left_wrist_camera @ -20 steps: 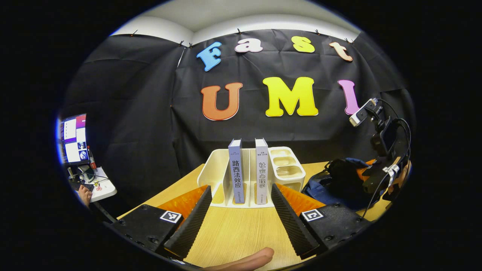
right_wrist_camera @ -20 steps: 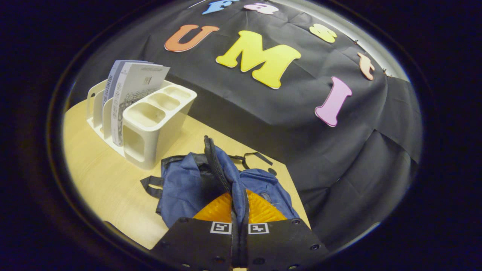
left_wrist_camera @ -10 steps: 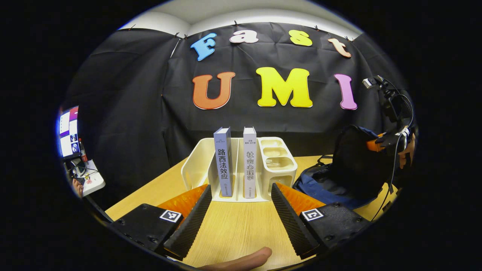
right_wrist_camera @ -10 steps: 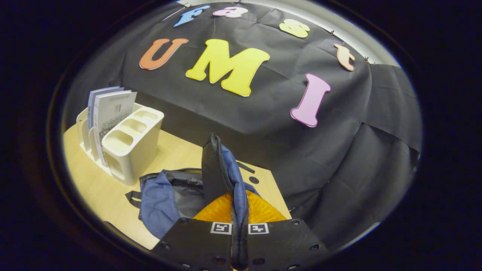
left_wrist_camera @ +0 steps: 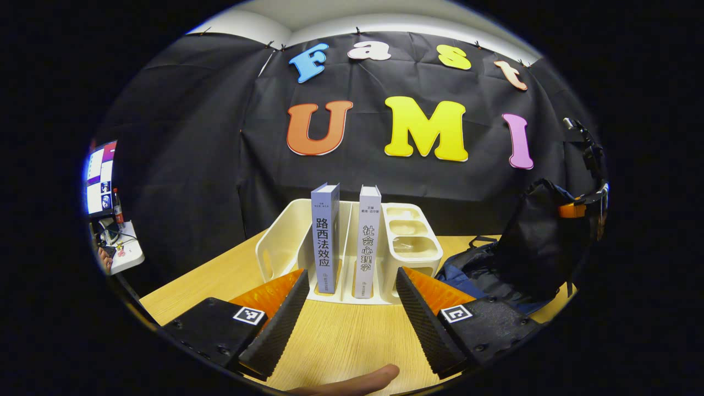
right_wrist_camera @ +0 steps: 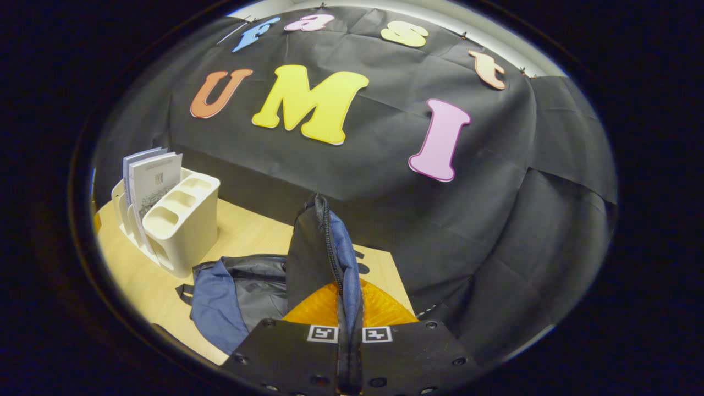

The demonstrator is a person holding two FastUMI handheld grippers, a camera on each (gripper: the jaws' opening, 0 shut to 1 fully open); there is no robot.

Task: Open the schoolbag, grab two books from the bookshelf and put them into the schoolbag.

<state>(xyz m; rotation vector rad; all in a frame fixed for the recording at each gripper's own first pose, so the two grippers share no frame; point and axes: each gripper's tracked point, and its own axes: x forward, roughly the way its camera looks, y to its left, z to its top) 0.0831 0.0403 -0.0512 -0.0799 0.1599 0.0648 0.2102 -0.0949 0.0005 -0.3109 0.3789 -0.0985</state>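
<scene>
Blue schoolbag (right_wrist_camera: 231,297) on table, flap lifted; two books (left_wrist_camera: 346,242) upright in cream bookshelf (left_wrist_camera: 286,247).

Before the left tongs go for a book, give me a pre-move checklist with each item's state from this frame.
1. Left tongs open and empty: ok.
2. Two books upright in the bookshelf, in separate slots: ok.
3. Left tongs lined up with the books, table between them bare: ok.
4. Right tongs shut on the schoolbag flap, holding it raised: ok.
5. Schoolbag mouth wide enough for a book: cannot tell.
</scene>
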